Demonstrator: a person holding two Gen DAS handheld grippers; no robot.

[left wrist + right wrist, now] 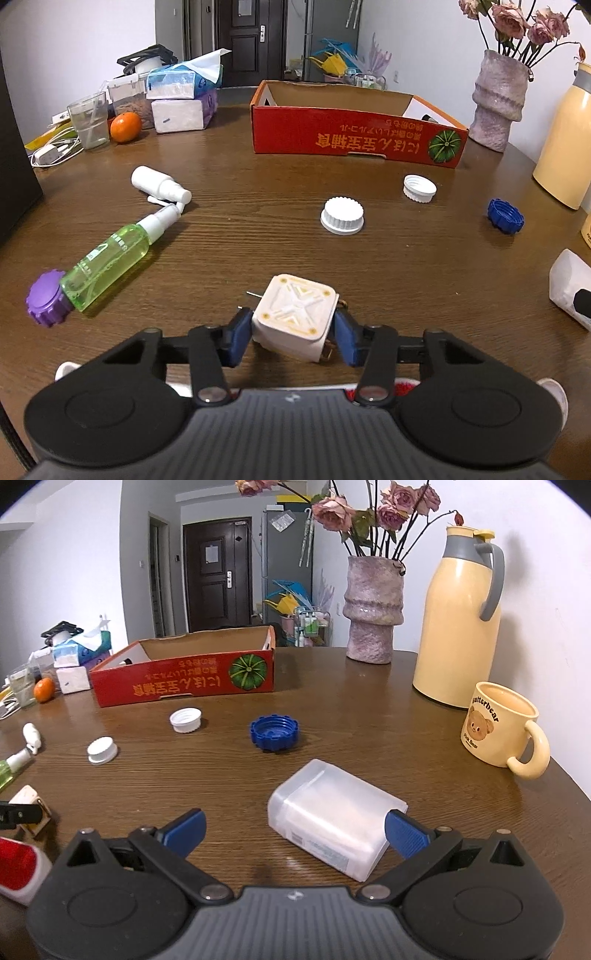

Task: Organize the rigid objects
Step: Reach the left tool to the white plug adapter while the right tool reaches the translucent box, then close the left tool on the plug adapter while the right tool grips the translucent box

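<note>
My left gripper (293,334) nearest, pads pinching white cube (297,314) at near table edge; stiff, light, flat sides suit grip. Right gripper (295,830) spread around translucent box (334,812), one pad touching; smooth, maybe slippery. Red carton (354,129) far

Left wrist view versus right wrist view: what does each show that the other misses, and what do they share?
Only the left wrist view: the purple cap touching the green spray bottle's base, the whole white spray bottle, and the left gripper with its jaws around the white cube.

Only the right wrist view: the bear mug, and the right gripper, jaws open beside the translucent box.

Both: red cardboard box, blue cap, two white caps, vase.
</note>
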